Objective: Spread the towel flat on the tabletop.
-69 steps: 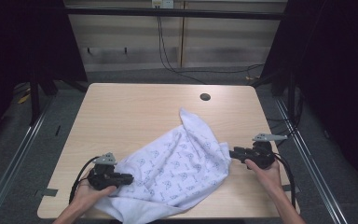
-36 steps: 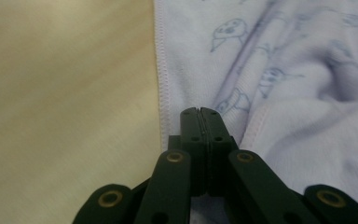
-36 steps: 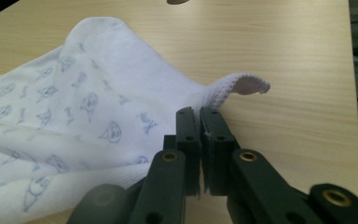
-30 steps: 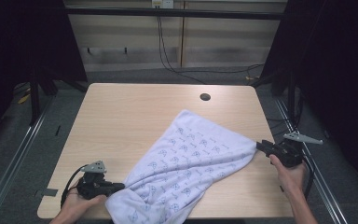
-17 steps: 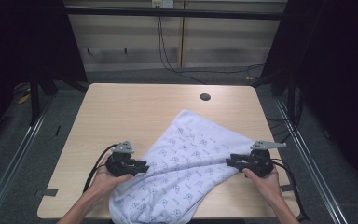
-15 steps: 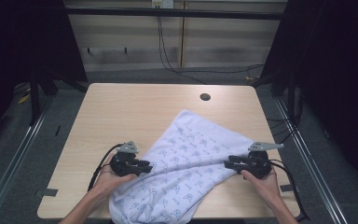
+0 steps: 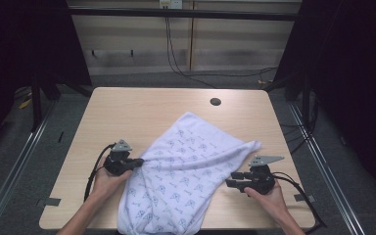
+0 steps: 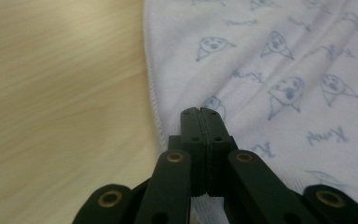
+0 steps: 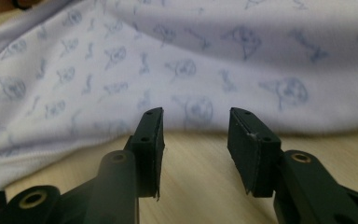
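The white cotton cloth printed with pale blue figures [image 7: 181,171] lies rumpled across the frame's lower centre. My left gripper [image 7: 139,161] has just clamped its hemmed edge; my right gripper [image 7: 229,183] has been opening, jaws apart, empty.

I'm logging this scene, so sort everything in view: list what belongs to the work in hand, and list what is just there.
In the work:
- printed cloth
- left gripper, shut on the cloth's edge
- right gripper, open, facing the cloth

Just there:
- table
- dark round hole in the tabletop
- cables hanging behind the table
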`<state>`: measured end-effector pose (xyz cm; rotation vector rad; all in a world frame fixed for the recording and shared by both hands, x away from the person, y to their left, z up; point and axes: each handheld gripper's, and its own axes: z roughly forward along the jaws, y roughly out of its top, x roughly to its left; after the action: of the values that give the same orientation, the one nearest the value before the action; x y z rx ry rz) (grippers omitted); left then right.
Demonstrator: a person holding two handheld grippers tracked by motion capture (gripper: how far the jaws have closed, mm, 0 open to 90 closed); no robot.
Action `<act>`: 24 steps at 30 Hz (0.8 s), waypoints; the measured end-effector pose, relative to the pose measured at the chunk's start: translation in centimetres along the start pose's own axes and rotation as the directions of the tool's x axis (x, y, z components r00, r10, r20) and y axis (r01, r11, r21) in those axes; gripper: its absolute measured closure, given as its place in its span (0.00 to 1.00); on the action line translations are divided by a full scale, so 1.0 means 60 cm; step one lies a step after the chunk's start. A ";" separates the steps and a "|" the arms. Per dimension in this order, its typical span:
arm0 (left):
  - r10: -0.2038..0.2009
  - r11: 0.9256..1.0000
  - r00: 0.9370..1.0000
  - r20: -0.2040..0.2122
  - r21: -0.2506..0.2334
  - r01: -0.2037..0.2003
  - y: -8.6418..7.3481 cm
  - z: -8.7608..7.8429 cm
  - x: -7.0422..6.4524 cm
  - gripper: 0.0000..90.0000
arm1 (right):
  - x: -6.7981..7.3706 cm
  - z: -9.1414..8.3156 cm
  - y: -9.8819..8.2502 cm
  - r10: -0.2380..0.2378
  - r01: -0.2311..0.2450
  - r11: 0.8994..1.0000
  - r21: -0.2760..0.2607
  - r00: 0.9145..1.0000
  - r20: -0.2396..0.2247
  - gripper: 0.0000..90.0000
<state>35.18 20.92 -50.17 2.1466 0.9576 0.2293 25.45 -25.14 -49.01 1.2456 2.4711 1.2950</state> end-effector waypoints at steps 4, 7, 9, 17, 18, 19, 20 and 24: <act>-0.036 0.999 0.999 0.020 -0.019 0.036 -0.011 -0.010 0.025 0.99 | 0.018 -0.003 0.009 -0.045 0.045 0.998 -0.054 0.999 -0.005 0.63; -0.042 0.999 0.999 0.007 -0.023 0.043 -0.012 -0.012 0.026 0.99 | 0.039 -0.002 0.007 -0.059 0.056 0.995 -0.080 0.997 -0.043 0.63; -0.041 0.999 0.999 0.006 -0.022 0.041 -0.011 -0.012 0.025 0.99 | 0.057 0.011 0.005 -0.078 0.074 0.995 -0.061 0.995 -0.069 0.62; -0.070 0.997 0.998 0.002 -0.024 0.070 -0.017 -0.019 0.037 0.99 | 0.080 0.069 0.016 -0.126 0.127 0.992 0.003 0.987 -0.095 0.60; -0.077 0.997 0.997 0.012 -0.026 0.078 -0.019 -0.021 0.040 0.99 | 0.077 0.075 0.017 -0.128 0.129 0.992 0.007 0.987 -0.092 0.60; -0.085 0.996 0.996 0.018 -0.032 0.085 -0.021 -0.021 0.041 0.99 | 0.076 0.080 0.017 -0.128 0.130 0.991 0.016 0.988 -0.084 0.60; -0.087 0.995 0.996 0.028 -0.037 0.088 -0.022 -0.021 0.043 0.98 | 0.075 0.084 0.018 -0.139 0.141 0.990 0.027 0.988 -0.072 0.60; -0.076 0.996 0.996 0.040 -0.045 0.077 -0.026 -0.026 0.032 0.87 | 0.082 0.091 0.015 -0.182 0.183 0.983 0.033 0.983 -0.033 0.65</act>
<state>34.98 23.85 -50.44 2.0604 1.0008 0.1710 25.03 -17.93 -50.47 0.9851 2.5690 1.2375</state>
